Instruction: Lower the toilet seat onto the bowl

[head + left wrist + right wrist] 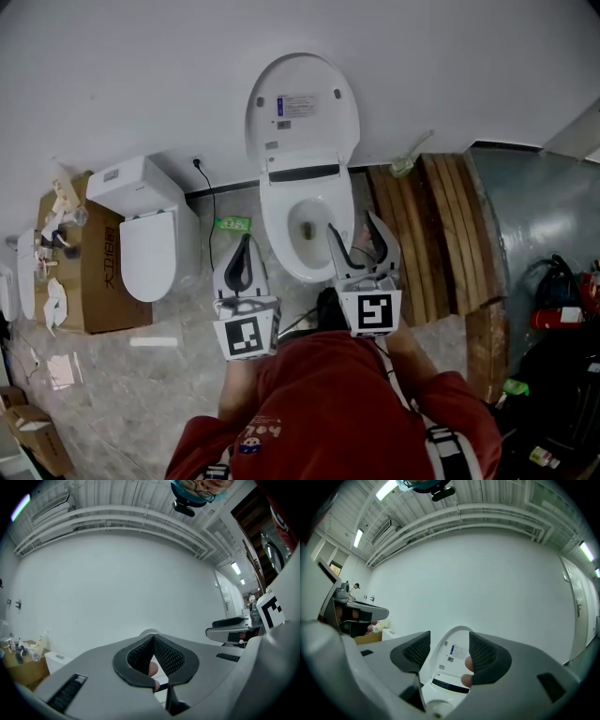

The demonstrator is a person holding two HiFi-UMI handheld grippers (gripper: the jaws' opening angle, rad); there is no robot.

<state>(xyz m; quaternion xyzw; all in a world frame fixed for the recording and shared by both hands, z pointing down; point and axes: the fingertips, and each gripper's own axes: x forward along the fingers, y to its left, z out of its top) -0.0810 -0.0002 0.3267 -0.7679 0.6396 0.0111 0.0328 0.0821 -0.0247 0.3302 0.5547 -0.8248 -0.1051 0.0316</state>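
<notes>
The white toilet stands against the wall, its seat and lid raised upright and the bowl uncovered below them. My right gripper hovers open over the bowl's right rim, nothing between its jaws. In the right gripper view, the right gripper frames the raised seat and lid, still some way ahead. My left gripper is shut and empty, just left of the bowl. In the left gripper view, the left gripper points at bare wall with its pads meeting at the tips.
A second white toilet and a cardboard box with small items stand at the left. Wooden planks lie right of the bowl, beside a grey surface. A green object lies on the floor by the bowl's left.
</notes>
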